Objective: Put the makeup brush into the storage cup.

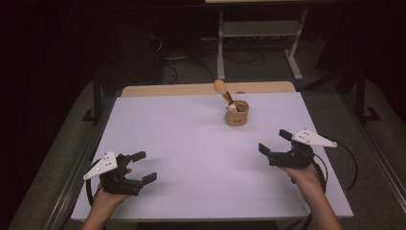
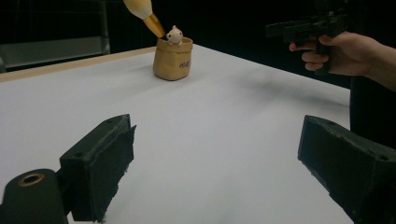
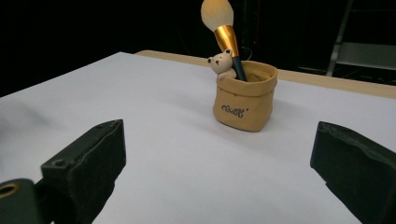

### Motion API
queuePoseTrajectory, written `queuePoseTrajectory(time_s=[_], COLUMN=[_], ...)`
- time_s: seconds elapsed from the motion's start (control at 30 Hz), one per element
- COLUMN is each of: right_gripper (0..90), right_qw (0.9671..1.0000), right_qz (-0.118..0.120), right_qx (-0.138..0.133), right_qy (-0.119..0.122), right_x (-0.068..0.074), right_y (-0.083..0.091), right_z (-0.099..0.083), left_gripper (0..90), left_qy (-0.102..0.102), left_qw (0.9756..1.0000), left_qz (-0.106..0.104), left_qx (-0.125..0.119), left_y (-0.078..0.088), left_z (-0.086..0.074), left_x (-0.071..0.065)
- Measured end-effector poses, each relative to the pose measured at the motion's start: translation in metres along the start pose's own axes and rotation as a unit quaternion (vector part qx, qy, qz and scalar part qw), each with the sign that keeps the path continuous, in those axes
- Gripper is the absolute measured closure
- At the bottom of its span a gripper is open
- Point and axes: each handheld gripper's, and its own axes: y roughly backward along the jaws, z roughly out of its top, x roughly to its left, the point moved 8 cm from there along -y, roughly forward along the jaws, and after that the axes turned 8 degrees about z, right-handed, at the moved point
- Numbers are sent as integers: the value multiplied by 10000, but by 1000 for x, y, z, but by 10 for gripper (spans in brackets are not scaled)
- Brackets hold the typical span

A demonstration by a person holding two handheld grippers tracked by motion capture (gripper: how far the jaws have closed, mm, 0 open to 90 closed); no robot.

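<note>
While both hands sit low at the near edge of the white rectangular counter (image 1: pixel 201 158), nothing is held: the black two-jaw left tool (image 1: pixel 143 166), at about seven o'clock, has its jaws spread wide on bare surface, and the black two-jaw right tool (image 1: pixel 273 143), at about four o'clock, is equally released. In the right gripper view the gap between the jaws frames the work ahead.

Farther out, toward one o'clock and well apart from both tools, stands the small tan sack-shaped pot with dark lettering (image 3: pixel 243 95). A tiny cream bear figure (image 3: pixel 221 62) peeks over its rim, and a cosmetic brush with a pale rounded head, gold ferrule and dark handle (image 3: pixel 220 21) leans out of it, tilted.

The risk, as I judge it, lies in that lean. The pot looks light and soft-walled, so pulling the brush sideways rather than along its handle could tip or drag the pot. Clamping the bristles instead of the ferrule could let the brush slip.
</note>
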Motion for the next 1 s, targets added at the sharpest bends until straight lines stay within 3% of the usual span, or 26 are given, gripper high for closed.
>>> queuePoseTrajectory(time_s=[0.73,1.0], right_gripper=[29,28], right_qw=[10000,9997], right_qz=[20,-35], right_qx=[47,110], right_qy=[30,196], right_x=[20,24], right_y=[35,44], right_z=[-27,-34], left_gripper=[100,100], left_qy=[-14,1], left_qw=[10000,10000], left_qz=[22,68], left_qx=[43,65], left_y=[0,0], left_z=[-2,-4], left_x=[1,3])
